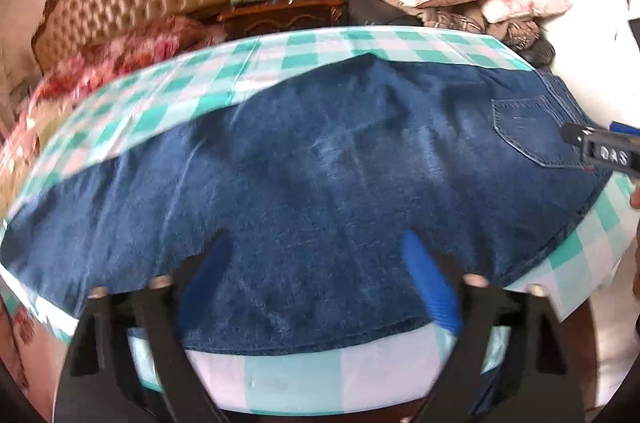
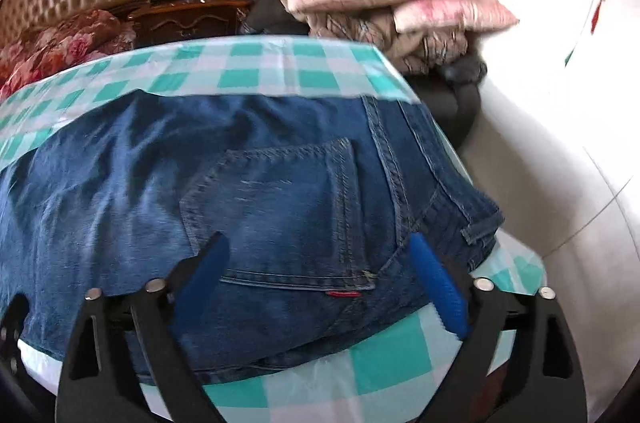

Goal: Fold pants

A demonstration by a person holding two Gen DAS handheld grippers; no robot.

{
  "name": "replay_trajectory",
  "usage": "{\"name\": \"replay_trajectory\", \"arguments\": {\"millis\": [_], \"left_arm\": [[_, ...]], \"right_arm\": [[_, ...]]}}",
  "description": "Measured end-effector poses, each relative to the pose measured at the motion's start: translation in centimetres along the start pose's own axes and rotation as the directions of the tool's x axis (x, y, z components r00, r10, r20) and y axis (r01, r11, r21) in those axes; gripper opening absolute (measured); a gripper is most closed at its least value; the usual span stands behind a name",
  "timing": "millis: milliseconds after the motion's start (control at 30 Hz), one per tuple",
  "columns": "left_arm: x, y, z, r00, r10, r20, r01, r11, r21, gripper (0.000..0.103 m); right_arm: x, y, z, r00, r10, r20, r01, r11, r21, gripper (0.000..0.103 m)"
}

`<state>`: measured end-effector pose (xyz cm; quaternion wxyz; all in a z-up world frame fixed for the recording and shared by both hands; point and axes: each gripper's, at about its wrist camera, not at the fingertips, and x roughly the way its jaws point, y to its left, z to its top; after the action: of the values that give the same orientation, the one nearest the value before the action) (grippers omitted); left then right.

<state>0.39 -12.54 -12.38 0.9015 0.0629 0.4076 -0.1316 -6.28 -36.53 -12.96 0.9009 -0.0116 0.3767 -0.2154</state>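
Two wide-open hand-held grippers, left (image 1: 316, 263) and right (image 2: 320, 263), hover over dark-blue jeans (image 1: 304, 167) lying flat, back pocket up.

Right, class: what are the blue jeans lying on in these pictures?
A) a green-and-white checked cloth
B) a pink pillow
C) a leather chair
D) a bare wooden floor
A: the jeans lie spread flat on the green-and-white checked cloth, which shows around their edges in both wrist views.

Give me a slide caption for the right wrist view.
Open right gripper above the back pocket of dark blue denim jeans on teal-and-white checkered tablecloth.
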Motion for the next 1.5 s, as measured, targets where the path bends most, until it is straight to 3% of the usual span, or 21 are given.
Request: {"name": "replay_trajectory", "arguments": {"millis": [100, 167, 300, 500, 600, 700, 733, 767, 867, 933, 1000, 1033, 1100, 1167, 1200, 1300, 1400, 1500], "left_arm": [[1.1, 0.8, -0.4, 0.998, -0.041, -0.045, 0.040, 0.999, -0.035, 0.053], [1.6, 1.4, -1.0, 0.996, -0.057, -0.063, 0.053, 0.997, -0.052, 0.053], [1.6, 2.6, -2.0, 0.997, -0.049, -0.063, 0.045, 0.998, -0.051, 0.053], [1.0, 5.7, -2.7, 0.997, -0.043, -0.063, 0.036, 0.994, -0.099, 0.054], [0.9, 6.3, -2.9, 0.997, -0.045, -0.060, 0.039, 0.994, -0.106, 0.055], [0.8, 6.6, -3.0, 0.997, -0.053, -0.054, 0.047, 0.993, -0.113, 0.057], [0.8, 6.6, -3.0, 0.997, -0.056, -0.052, 0.050, 0.992, -0.116, 0.058], [0.5, 6.6, -3.0, 0.997, -0.064, -0.043, 0.059, 0.991, -0.121, 0.058], [-0.9, 5.6, -2.3, 0.991, -0.128, 0.025, 0.130, 0.988, -0.080, 0.058], [-1.6, 3.9, -1.3, 0.975, -0.212, 0.062, 0.214, 0.976, -0.035, 0.057], [-2.0, 1.2, -0.2, 0.948, -0.307, 0.085, 0.305, 0.952, 0.038, 0.057], [-2.3, -1.2, 0.4, 0.930, -0.357, 0.090, 0.348, 0.932, 0.098, 0.057], [-2.5, -6.3, 1.6, 0.890, -0.448, 0.084, 0.423, 0.881, 0.210, 0.057], [-2.6, -10.8, 2.4, 0.862, -0.502, 0.067, 0.462, 0.834, 0.303, 0.057], [-2.4, -13.9, 2.7, 0.845, -0.532, 0.050, 0.480, 0.797, 0.367, 0.057], [-1.0, -20.5, 3.7, 0.813, -0.582, -0.016, 0.522, 0.717, 0.463, 0.056], [0.6, -25.8, 4.1, 0.817, -0.574, -0.063, 0.516, 0.676, 0.526, 0.055], [3.0, -28.8, 4.4, 0.838, -0.532, -0.124, 0.506, 0.671, 0.542, 0.045]], "right_arm": [[-1.9, 2.1, -0.5, 0.993, 0.070, 0.092, -0.064, 0.996, -0.061, 0.091], [-2.1, 3.0, -0.5, 0.993, 0.079, 0.093, -0.071, 0.993, -0.089, 0.091], [-0.7, 2.6, -1.0, 0.989, 0.147, 0.018, -0.145, 0.987, -0.069, 0.091], [1.0, 0.1, -1.8, 1.000, 0.028, -0.007, -0.028, 0.998, -0.048, 0.090], [2.7, -2.1, -2.5, 0.996, 0.004, -0.084, -0.003, 1.000, 0.009, 0.089], [3.4, -4.0, -3.4, 0.986, 0.096, -0.138, -0.081, 0.991, 0.108, 0.088], [2.9, -4.7, -3.5, 0.985, 0.121, -0.126, -0.104, 0.986, 0.130, 0.080], [2.5, -5.5, -3.4, 0.984, 0.140, -0.109, -0.122, 0.980, 0.157, 0.079], [2.4, -11.1, -3.2, 0.976, 0.199, -0.092, -0.148, 0.909, 0.390, 0.071], [3.4, -14.7, -3.0, 0.973, 0.207, -0.100, -0.133, 0.859, 0.494, 0.063], [4.3, -17.3, -3.2, 0.968, 0.230, -0.103, -0.129, 0.803, 0.581, 0.062], [5.0, -18.8, -3.4, 0.963, 0.249, -0.101, -0.127, 0.754, 0.645, 0.062], [6.0, -20.3, -3.8, 0.958, 0.271, -0.093, -0.129, 0.697, 0.705, 0.062], [6.6, -20.6, -3.6, 0.958, 0.276, -0.073, -0.143, 0.685, 0.714, 0.057], [6.9, -20.6, -3.6, 0.952, 0.298, -0.062, -0.165, 0.674, 0.720, 0.042], [7.4, -21.5, -4.0, 0.943, 0.331, -0.038, -0.184, 0.611, 0.770, 0.040], [6.6, -22.1, -4.2, 0.944, 0.329, -0.033, -0.188, 0.618, 0.763, 0.041], [5.5, -22.9, -4.1, 0.962, 0.269, -0.052, -0.143, 0.654, 0.743, 0.041]]}}
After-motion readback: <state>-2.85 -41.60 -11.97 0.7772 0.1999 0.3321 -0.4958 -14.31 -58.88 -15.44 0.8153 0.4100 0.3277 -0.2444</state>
